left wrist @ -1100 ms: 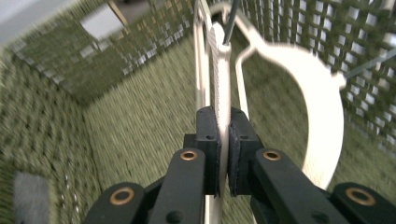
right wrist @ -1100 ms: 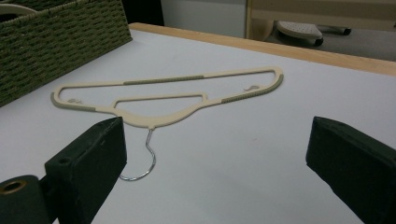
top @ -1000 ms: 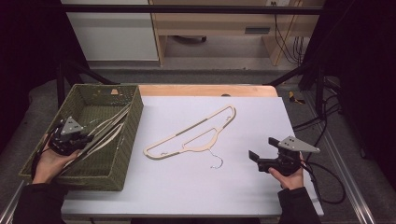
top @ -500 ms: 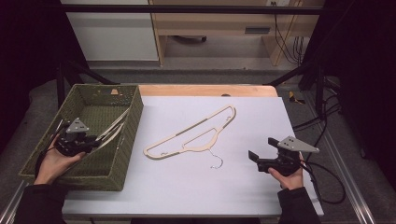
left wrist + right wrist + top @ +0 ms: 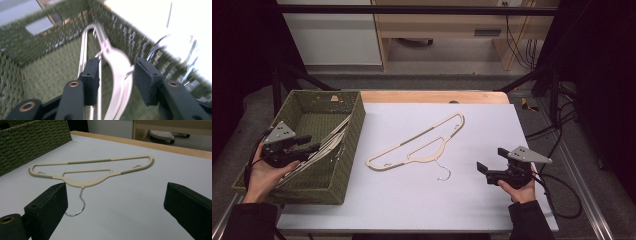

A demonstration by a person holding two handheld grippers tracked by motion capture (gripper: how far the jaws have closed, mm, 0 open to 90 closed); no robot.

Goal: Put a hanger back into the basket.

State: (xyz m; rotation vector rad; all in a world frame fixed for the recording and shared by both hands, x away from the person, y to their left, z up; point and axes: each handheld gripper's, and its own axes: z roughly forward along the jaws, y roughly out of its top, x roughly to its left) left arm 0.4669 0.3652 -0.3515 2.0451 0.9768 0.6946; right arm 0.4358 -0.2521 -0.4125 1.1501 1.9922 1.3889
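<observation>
A cream hanger (image 5: 422,145) with a wire hook lies flat in the middle of the white table (image 5: 472,210), also seen ahead of my right gripper (image 5: 95,173). My right gripper (image 5: 489,160) rests near the front right, open wide (image 5: 115,207), nothing between its pads. My left gripper (image 5: 312,144) hovers over the green woven basket (image 5: 312,187). Its jaws have just been opening. A cream hanger (image 5: 120,65) in the basket passes between the pads (image 5: 91,77) with a gap on each side, so nothing is gripped. Other hangers (image 5: 329,142) lean in the basket.
The basket's walls (image 5: 50,37) rise around the left gripper. A wooden strip (image 5: 432,96) edges the table's far side. Cables (image 5: 557,185) trail off the right edge. Dark frame bars (image 5: 412,9) and a shelf unit stand beyond the table.
The left gripper's jaws have spread apart off the hanger in the basket and the hand has lifted slightly. The right gripper and the table's hanger have not moved.
</observation>
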